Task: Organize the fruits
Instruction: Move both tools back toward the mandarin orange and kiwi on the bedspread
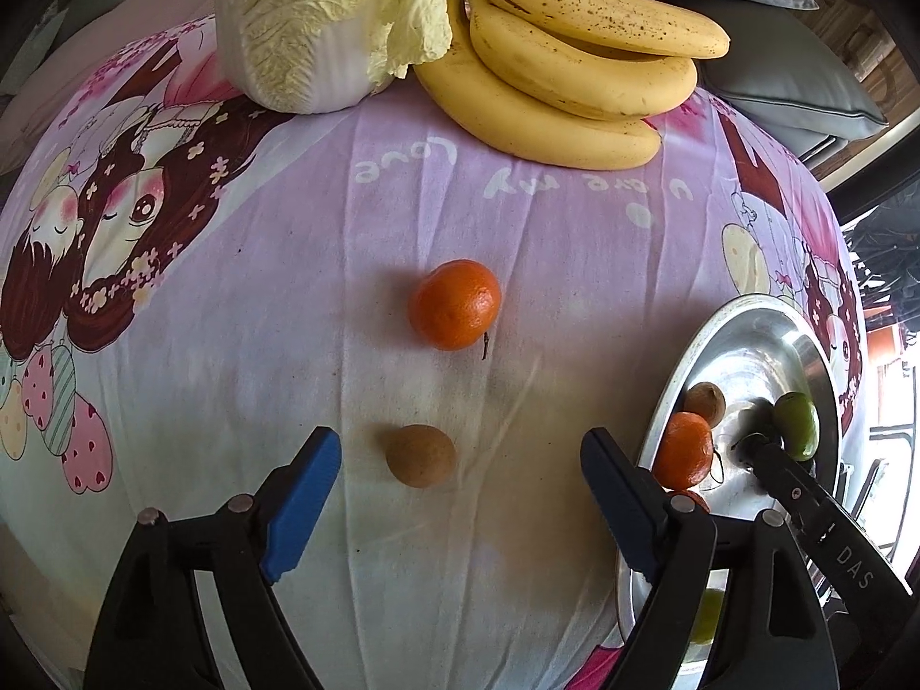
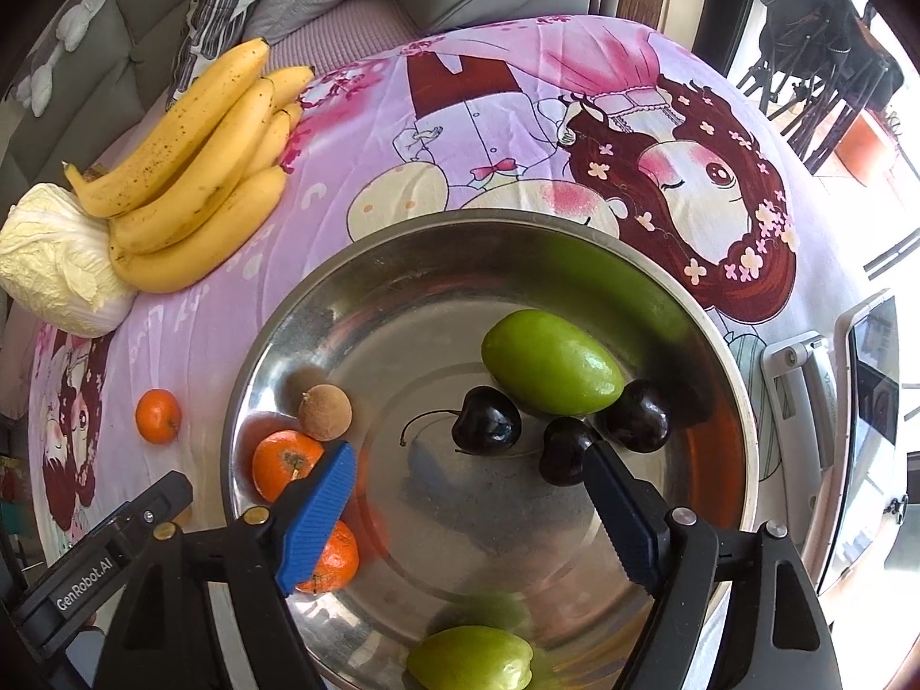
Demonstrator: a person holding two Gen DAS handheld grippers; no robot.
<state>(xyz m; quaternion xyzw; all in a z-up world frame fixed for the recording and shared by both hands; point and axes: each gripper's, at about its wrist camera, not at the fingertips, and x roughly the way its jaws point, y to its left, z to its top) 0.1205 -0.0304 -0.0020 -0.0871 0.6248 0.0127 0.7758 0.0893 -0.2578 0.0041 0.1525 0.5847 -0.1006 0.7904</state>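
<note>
Here the left wrist view alone shows the brown longan point(image 1: 421, 456) on the cloth point(image 1: 287, 287), lying loose between the spread jaws of the left gripper point(image 1: 460, 460), which pinch nothing. Beyond it sits a mandarin point(image 1: 455, 304), with a cabbage point(image 1: 322, 17) and bananas point(image 1: 569, 52) at the far edge, and the bowl point(image 1: 765, 333) cut off at the right.

The right wrist view looks straight into that bowl point(image 2: 402, 264). From left to right it holds two mandarins point(image 2: 284, 463), one point(image 2: 336, 566) partly behind a blue pad, a second longan point(image 2: 325, 412) touching the upper mandarin, three dark glossy cherries point(image 2: 486, 420), close together, and a smooth green fruit point(image 2: 552, 362) just behind them. Another green fruit point(image 2: 468, 658) lies at the near rim. The right gripper point(image 2: 471, 494) hangs over the bowl with its jaws released, wide apart and empty; one pad hides part of a cherry point(image 2: 563, 454). The loose mandarin point(image 2: 158, 416) shows small at the left, outside the bowl
</note>
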